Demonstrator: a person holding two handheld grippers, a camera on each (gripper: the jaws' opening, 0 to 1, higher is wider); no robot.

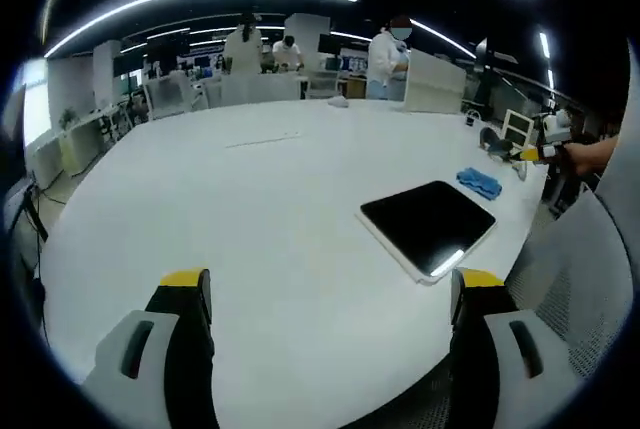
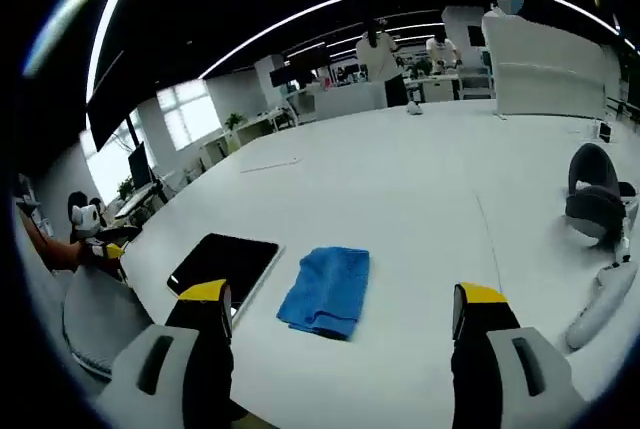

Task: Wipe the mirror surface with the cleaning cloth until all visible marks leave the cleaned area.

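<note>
The flat rectangular mirror with a dark reflecting face and pale frame (image 1: 428, 228) lay on the broad white table (image 1: 250, 209), at the right of centre in the left gripper view and close to the table's near edge; in the right gripper view it (image 2: 224, 263) sat at the lower left, partly behind that gripper's left jaw. The folded blue cleaning cloth (image 2: 326, 290) lay just beside the mirror in the right gripper view, low in the middle of the frame, apart from the mirror's edge; in the left gripper view it (image 1: 479, 183) showed beyond the mirror toward the right. The left gripper (image 1: 331, 294) hung at the bottom of its view with its yellow-tipped jaws wide apart and nothing between them. The right gripper (image 2: 344, 308) likewise held its jaws spread apart over the table, with the cloth lying between them in the frame but not clamped. A grey mesh chair back (image 1: 575, 279) stood at the lower right of the left gripper view. Dark rounded headphones (image 2: 595, 194) and a white elongated device (image 2: 600, 301) lay at the right of the right gripper view. People in white coats (image 1: 385, 59) stood at the table's far side.
</note>
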